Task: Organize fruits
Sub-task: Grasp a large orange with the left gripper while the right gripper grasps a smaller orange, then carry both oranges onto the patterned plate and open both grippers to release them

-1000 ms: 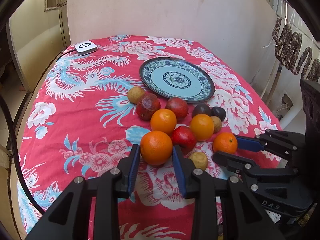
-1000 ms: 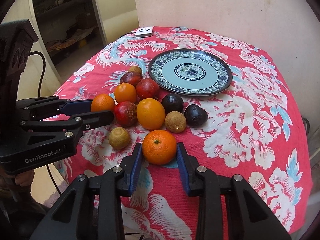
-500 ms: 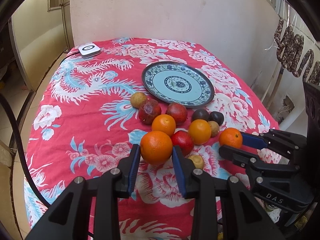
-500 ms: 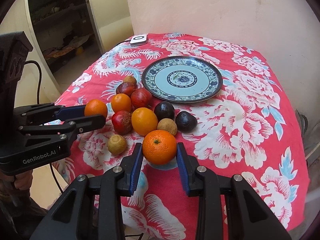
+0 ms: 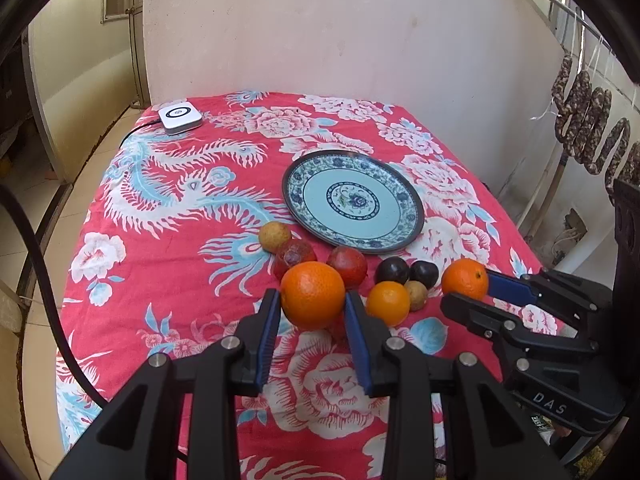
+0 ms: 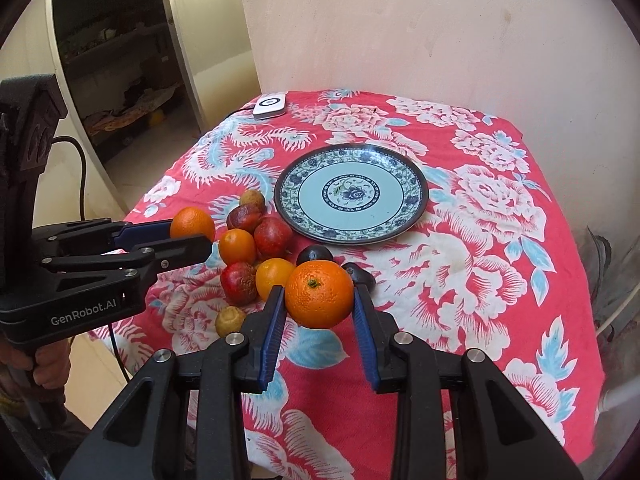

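Two pieces of lettering can be read. In the left wrist view, at the lower right of the frame, the black body of the right gripper (image 5: pixel 466 286) carries the pale capitals "DAS" on its side. In the right wrist view, at the lower left of the frame, the black body of the left gripper (image 6: pixel 192 236) bears the white wording "GenRobot.AI". The white device (image 5: pixel 179 115) at the upper left shows only a ring mark, no legible letters.
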`<state>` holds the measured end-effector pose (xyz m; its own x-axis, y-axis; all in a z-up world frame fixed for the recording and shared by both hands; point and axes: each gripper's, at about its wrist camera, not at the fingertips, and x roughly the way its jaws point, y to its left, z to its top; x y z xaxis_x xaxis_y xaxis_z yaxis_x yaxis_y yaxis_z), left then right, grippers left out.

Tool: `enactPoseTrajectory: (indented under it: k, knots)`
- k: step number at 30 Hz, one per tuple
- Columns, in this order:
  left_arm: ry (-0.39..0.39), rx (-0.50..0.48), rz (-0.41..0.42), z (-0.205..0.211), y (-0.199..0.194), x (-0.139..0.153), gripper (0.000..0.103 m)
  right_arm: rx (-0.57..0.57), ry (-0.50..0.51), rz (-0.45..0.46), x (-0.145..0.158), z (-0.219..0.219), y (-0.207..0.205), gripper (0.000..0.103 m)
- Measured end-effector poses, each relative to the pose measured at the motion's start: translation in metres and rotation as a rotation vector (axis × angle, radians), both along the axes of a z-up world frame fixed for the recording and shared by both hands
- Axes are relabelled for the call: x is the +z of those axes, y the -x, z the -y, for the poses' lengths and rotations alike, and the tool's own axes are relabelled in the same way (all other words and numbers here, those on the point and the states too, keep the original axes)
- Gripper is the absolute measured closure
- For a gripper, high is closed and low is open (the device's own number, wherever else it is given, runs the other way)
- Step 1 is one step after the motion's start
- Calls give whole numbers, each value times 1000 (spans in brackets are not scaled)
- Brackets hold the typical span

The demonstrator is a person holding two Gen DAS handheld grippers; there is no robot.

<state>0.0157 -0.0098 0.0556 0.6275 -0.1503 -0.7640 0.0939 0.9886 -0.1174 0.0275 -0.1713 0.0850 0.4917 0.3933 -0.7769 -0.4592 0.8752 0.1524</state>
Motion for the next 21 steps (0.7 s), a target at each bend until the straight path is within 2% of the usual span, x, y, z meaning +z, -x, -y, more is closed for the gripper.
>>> enactPoseTrajectory:
  k: [21]
  knots:
    - [-12,-12,49,13,-53,31,69,-8,-3,65,31,-1,-54,68]
